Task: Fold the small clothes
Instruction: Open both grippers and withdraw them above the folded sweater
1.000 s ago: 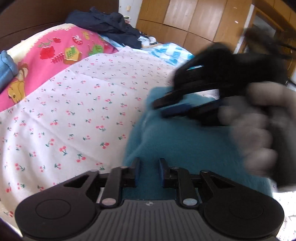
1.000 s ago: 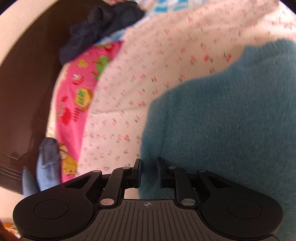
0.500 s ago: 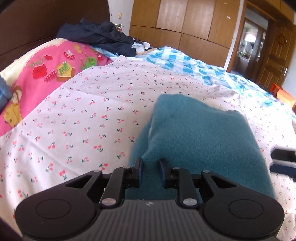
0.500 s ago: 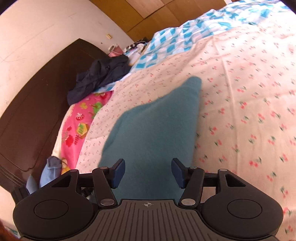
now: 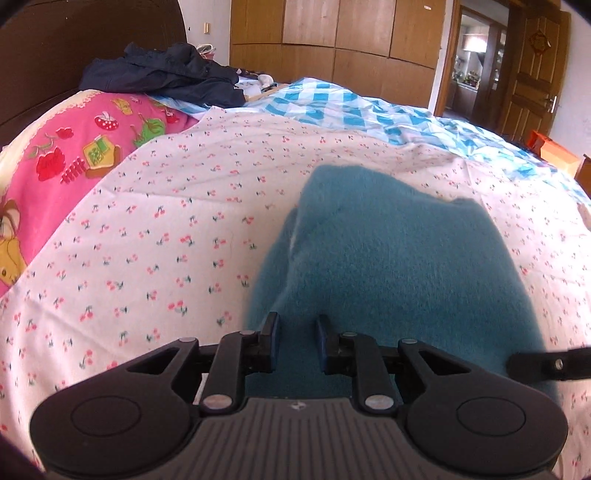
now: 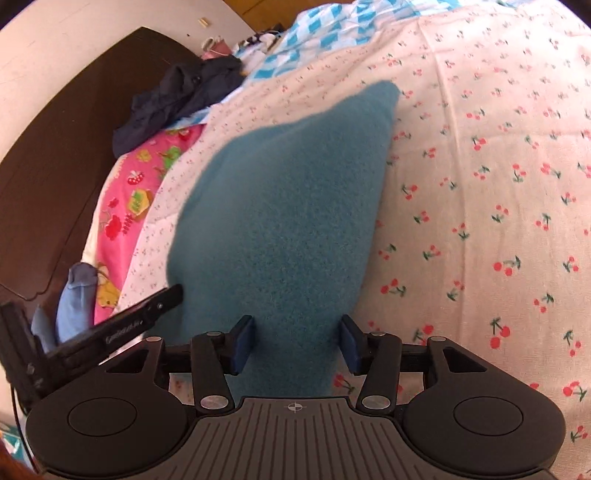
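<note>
A teal fleece garment (image 5: 388, 266) lies folded on the cherry-print sheet (image 5: 166, 229); it also shows in the right wrist view (image 6: 280, 206). My left gripper (image 5: 295, 341) sits at the garment's near edge, jaws slightly parted, with teal fabric between them; I cannot tell whether they pinch it. My right gripper (image 6: 293, 341) is open, its jaws straddling the near end of the garment without gripping it. The right gripper's finger shows at the right edge of the left wrist view (image 5: 546, 363). The left gripper's finger shows at the lower left of the right wrist view (image 6: 144, 314).
A pink cartoon blanket (image 5: 66, 147) lies left. A dark navy clothes pile (image 5: 166, 74) sits by the dark headboard (image 6: 55, 155). A blue checked quilt (image 5: 351, 107) lies beyond the sheet. A light blue garment (image 6: 74, 295) lies by the headboard. Wooden wardrobes (image 5: 332, 33) stand behind.
The right gripper opened and let go of the teal garment, then drew back to its near end. The garment now lies flat. The left gripper has barely moved.
</note>
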